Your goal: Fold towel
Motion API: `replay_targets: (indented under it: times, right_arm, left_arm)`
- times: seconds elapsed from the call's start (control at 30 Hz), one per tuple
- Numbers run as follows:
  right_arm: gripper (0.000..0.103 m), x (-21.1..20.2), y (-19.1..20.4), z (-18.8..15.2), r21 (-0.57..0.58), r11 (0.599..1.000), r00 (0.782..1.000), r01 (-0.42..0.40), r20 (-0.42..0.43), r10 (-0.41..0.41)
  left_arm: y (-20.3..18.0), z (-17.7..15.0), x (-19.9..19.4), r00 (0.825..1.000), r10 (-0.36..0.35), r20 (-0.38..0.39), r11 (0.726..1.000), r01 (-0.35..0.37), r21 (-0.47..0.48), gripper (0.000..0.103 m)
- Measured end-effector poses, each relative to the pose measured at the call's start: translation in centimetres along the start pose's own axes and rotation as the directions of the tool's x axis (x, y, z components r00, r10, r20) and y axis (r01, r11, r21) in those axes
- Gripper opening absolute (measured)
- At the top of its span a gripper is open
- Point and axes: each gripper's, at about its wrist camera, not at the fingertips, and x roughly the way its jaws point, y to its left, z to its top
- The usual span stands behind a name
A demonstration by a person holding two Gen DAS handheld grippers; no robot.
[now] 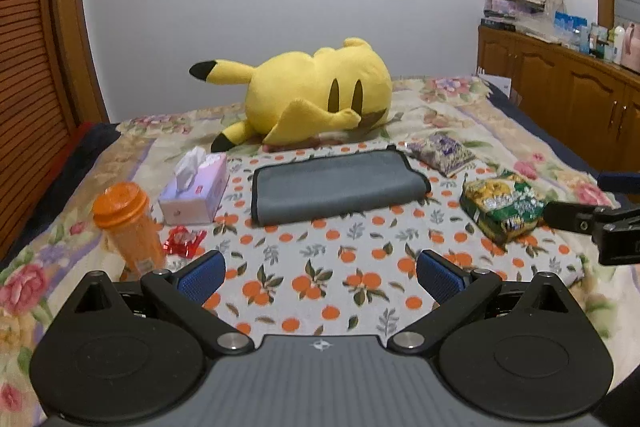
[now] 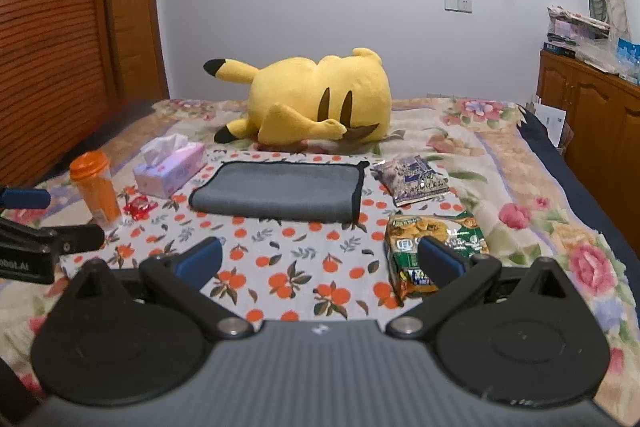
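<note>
A grey towel (image 1: 336, 185) with black trim lies folded in a flat rectangle on the orange-print cloth (image 1: 320, 267), in front of a yellow plush. It also shows in the right wrist view (image 2: 280, 191). My left gripper (image 1: 320, 275) is open and empty, held above the cloth well short of the towel. My right gripper (image 2: 320, 263) is open and empty too, short of the towel, with its right finger over a green snack bag (image 2: 432, 251). Each gripper shows at the edge of the other's view.
A yellow plush (image 1: 320, 91) lies behind the towel. A tissue box (image 1: 196, 187), an orange bottle (image 1: 128, 227) and a red wrapper (image 1: 184, 241) stand left. A purple snack bag (image 1: 444, 151) and the green snack bag (image 1: 500, 205) lie right. A wooden cabinet (image 1: 560, 87) stands far right.
</note>
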Motion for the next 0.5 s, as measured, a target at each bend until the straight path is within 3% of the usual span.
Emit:
replay_targets:
  times: [0.5]
  right_arm:
    - [0.103,-1.3,1.2,-2.0,-0.023,1.0,1.0,-0.014,0.002,0.014]
  left_arm:
    - [0.1,-3.2,-0.3,0.999,0.007,-0.033,1.0,-0.008,-0.024,0.103]
